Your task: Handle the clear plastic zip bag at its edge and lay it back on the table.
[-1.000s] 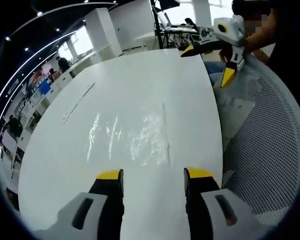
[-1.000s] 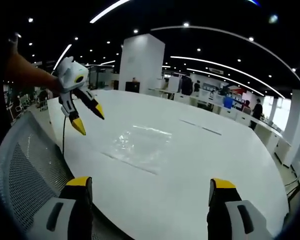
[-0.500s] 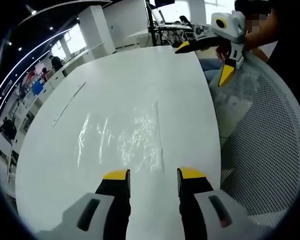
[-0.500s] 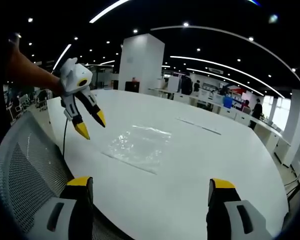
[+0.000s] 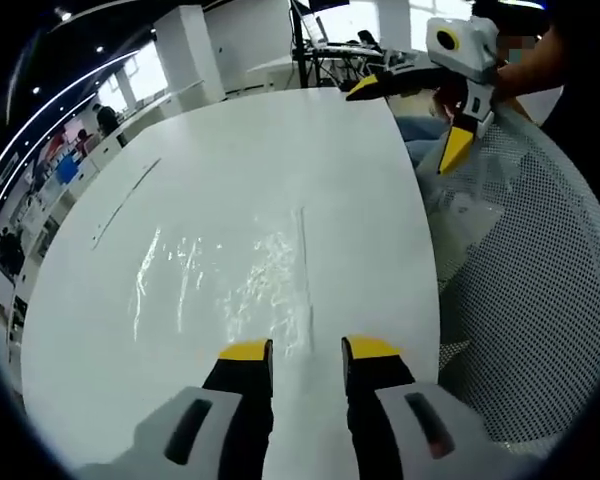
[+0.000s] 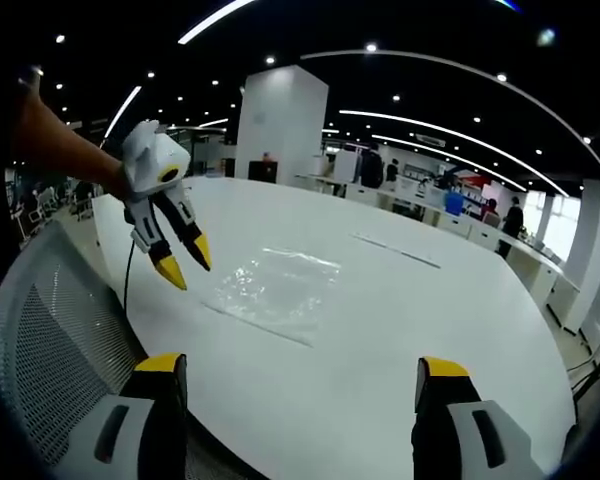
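Note:
The clear plastic zip bag [image 5: 230,285] lies flat and crinkled on the white table [image 5: 280,160], its straight zip edge running away from me. My left gripper [image 5: 307,350] hovers at the bag's near end with its yellow-tipped jaws narrowed and a gap left between them, nothing held. In the right gripper view the bag [image 6: 275,290] lies mid-table, and the left gripper [image 6: 188,265] points down just left of it. My right gripper [image 6: 300,365] stands wide open near the table edge, well short of the bag. It shows as the right gripper [image 5: 408,120] at the table's far right edge.
A white mesh chair [image 5: 520,300] stands against the table's side, also seen as the chair [image 6: 50,340]. Thin strips [image 5: 125,200] lie on the table beyond the bag. A person's arm [image 6: 60,150] holds the left gripper. A white pillar [image 6: 285,130] and desks stand behind.
The left gripper's jaws have drawn closer together and it has moved down toward the bag's near end. The right gripper has stayed wide open and still.

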`<action>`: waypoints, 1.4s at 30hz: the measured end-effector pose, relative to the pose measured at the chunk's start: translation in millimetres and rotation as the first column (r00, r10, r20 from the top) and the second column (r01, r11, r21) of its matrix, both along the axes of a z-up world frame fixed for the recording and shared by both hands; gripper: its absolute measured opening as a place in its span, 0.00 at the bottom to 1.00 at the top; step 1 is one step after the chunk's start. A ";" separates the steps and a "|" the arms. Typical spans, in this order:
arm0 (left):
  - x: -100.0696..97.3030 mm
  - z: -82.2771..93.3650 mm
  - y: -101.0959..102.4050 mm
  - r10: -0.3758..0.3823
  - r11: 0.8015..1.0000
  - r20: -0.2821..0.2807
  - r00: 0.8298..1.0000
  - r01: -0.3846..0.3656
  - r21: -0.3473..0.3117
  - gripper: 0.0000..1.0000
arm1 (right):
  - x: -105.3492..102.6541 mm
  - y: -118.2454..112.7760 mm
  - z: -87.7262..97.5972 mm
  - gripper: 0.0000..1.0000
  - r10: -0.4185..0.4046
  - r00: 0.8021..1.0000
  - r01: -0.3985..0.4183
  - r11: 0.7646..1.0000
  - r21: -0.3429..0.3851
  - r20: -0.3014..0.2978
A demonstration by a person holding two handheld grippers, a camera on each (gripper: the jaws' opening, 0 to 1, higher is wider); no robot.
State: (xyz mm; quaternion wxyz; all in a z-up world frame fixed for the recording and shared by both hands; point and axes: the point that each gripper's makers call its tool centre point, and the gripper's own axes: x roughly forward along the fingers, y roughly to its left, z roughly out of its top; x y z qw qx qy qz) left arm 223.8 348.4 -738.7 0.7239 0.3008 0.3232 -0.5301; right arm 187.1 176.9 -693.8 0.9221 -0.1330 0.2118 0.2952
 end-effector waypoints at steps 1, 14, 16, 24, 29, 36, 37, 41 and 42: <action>-0.1 -0.9 -1.1 0.002 1.000 -0.004 1.000 -0.002 -0.002 0.25 | 0.1 -0.2 -0.1 0.95 0.000 1.000 0.000 1.000 -0.002 0.000; 6.9 -15.3 -10.5 0.112 0.992 -0.077 0.991 -0.115 -0.044 0.17 | 0.3 -2.0 -1.0 0.95 -0.006 1.000 0.006 1.000 -0.009 -0.005; 7.5 -18.4 -10.3 0.117 0.992 -0.081 0.990 -0.121 -0.038 0.16 | 0.4 -2.3 -1.0 0.95 -0.007 1.000 0.007 1.000 -0.010 -0.004; 12.1 -27.9 -9.6 0.140 0.989 -0.093 0.986 -0.144 -0.033 0.15 | 0.8 -3.4 -1.2 0.95 -0.013 1.000 0.013 1.000 -0.010 -0.004; 16.6 -35.9 -8.1 0.159 0.987 -0.110 0.981 -0.162 -0.020 0.15 | 0.7 -3.8 -1.5 0.94 -0.015 1.000 0.015 1.000 -0.011 -0.005; 12.3 -40.2 -8.4 0.159 0.987 -0.119 0.980 -0.162 -0.016 0.13 | 0.7 -4.0 -1.7 0.94 -0.017 1.000 0.017 1.000 -0.011 -0.006; 13.7 -39.7 -9.1 0.151 0.988 -0.110 0.982 -0.154 -0.019 0.13 | 0.7 -4.1 -1.8 0.94 -0.018 1.000 0.018 1.000 -0.011 -0.007; 16.5 -39.5 -8.1 0.120 0.993 -0.071 0.990 -0.121 -0.003 0.09 | 0.5 -4.0 -2.3 0.93 -0.017 1.000 0.017 1.000 -0.014 -0.009; 13.3 -38.4 -10.8 0.115 0.993 -0.073 0.991 -0.116 -0.007 0.09 | 0.5 -3.9 -2.4 0.93 -0.017 1.000 0.017 1.000 -0.014 -0.010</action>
